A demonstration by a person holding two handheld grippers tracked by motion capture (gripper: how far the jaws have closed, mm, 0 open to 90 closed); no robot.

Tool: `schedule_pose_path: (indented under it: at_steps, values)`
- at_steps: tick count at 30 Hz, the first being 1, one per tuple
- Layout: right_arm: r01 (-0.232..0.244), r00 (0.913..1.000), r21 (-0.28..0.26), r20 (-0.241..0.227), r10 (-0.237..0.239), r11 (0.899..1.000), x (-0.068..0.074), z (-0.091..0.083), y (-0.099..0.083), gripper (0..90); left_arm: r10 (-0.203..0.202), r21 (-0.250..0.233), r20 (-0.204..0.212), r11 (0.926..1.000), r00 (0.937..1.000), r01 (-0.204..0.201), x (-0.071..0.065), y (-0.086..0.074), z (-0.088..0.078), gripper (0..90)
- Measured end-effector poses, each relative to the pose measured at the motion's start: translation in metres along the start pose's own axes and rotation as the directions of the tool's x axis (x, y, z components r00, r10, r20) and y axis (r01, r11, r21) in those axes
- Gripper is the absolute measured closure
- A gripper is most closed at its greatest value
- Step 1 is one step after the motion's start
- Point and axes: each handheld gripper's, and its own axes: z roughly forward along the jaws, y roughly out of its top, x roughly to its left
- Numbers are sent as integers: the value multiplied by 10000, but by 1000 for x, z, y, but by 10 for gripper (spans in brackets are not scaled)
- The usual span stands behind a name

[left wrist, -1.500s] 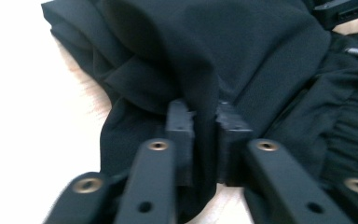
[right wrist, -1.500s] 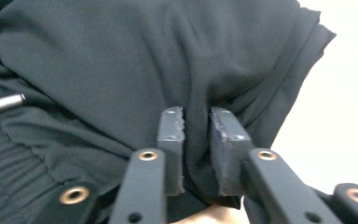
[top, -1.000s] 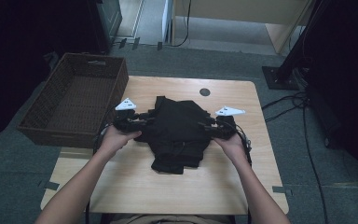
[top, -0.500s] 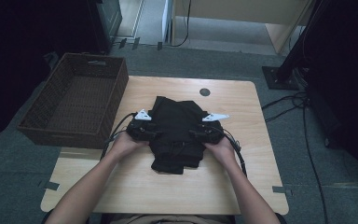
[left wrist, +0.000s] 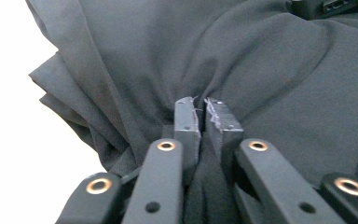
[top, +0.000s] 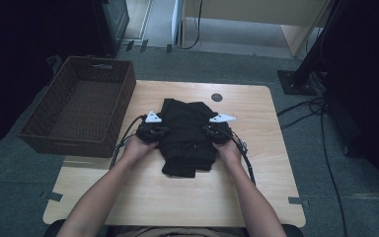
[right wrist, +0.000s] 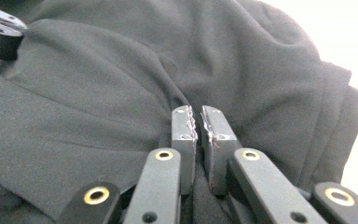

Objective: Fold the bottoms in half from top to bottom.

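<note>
Wooden table (top: 256, 182) on grey carpet; wicker basket (top: 79, 111) at its 9 o'clock edge. Black garment (top: 185, 136), folded, lies at table centre: soft, light, limp, prone to sag and unfold; best taken at opposite side folds. Left gripper (left wrist: 200, 116) at the garment's 9 o'clock and right gripper (right wrist: 197, 122) at 3 o'clock have just been closing; both now pinch cloth.

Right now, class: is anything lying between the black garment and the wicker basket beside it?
Nothing visible: only bare tabletop separates the black garment, pinched by both grippers, from the wicker basket at its left.
</note>
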Motion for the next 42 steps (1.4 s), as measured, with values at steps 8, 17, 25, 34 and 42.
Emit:
schedule_pose_path:
  at_steps: [8, 17, 25, 34, 42]
  values:
    - [-1170, 9931, 953, 62, 1169, 9886, -17, 10, 28, 871, -792, -241, -200, 9966, 9967, 787, 10, 21, -6, 884]
    - [-97, 9993, -143, -351, 92, 9999, 5, -70, 45, 852, 243, -1621, 240, 9866, 9994, -201, -21, 33, -68, 857]
    - [-29, 9974, 143, -723, 39, 9999, 26, -96, 7, 833, 575, -963, 633, 9940, 9963, -512, -46, -3, -80, 817]
    - [-323, 9942, 217, -1024, 344, 9992, 35, -103, -23, 781, 100, -887, 859, 9961, 9963, -24, -47, -13, -90, 735]
    - [-734, 9928, -500, -988, 682, 9960, 31, -95, 1, 613, -91, -730, 776, 9972, 9969, 148, -36, 12, -72, 671]
